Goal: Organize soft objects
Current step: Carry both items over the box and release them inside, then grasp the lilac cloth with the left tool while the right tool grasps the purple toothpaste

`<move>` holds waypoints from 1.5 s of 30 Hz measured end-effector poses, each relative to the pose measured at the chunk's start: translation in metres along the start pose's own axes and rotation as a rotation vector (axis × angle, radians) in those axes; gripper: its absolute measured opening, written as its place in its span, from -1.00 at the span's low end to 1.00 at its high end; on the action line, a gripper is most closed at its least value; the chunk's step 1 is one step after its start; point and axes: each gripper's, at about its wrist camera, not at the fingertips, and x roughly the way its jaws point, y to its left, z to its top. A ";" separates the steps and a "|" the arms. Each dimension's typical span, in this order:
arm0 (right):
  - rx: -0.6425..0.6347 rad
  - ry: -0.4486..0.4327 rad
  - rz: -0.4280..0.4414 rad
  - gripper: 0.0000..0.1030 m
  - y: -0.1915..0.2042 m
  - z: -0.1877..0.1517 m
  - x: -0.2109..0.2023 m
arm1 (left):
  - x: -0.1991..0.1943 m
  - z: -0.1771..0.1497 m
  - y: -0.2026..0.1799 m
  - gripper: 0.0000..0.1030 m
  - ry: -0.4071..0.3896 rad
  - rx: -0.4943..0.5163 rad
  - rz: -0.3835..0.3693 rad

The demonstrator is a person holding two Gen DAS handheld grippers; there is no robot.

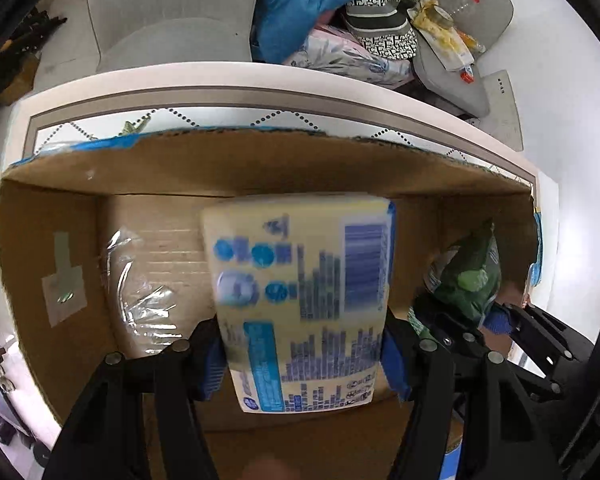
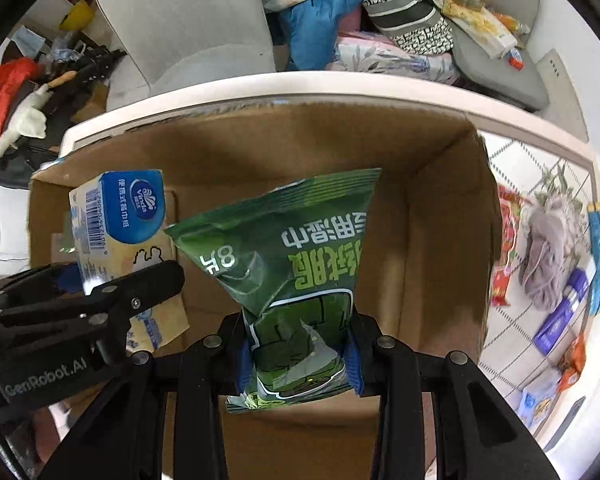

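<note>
My left gripper (image 1: pixel 304 356) is shut on a cream and blue tissue pack (image 1: pixel 300 296) and holds it inside an open cardboard box (image 1: pixel 260 164). My right gripper (image 2: pixel 298 354) is shut on a green wet-wipes packet (image 2: pixel 296 280), also held over the box (image 2: pixel 440 248). The tissue pack (image 2: pixel 116 220) and the left gripper (image 2: pixel 112 300) show at the left of the right wrist view. The green packet (image 1: pixel 470 276) and the right gripper (image 1: pixel 496 332) show at the right of the left wrist view.
The box stands on a white patterned table (image 2: pixel 540 184). To its right lie a grey knit cloth (image 2: pixel 548 260), a red packet (image 2: pixel 506 248) and blue packs (image 2: pixel 560 312). Behind the table, grey chairs (image 2: pixel 180 28) hold piled blankets (image 2: pixel 324 8) and clothes.
</note>
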 end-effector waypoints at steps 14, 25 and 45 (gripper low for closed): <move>0.016 -0.037 -0.011 0.96 0.004 -0.013 -0.027 | -0.050 -0.031 0.008 0.82 -0.101 0.058 0.125; -0.014 -0.116 -0.005 0.98 0.015 -0.087 -0.079 | -0.101 -0.112 0.008 0.82 -0.251 0.059 0.230; 0.038 -0.345 0.160 0.98 -0.092 -0.178 -0.179 | -0.151 -0.173 -0.143 0.82 -0.443 0.146 0.261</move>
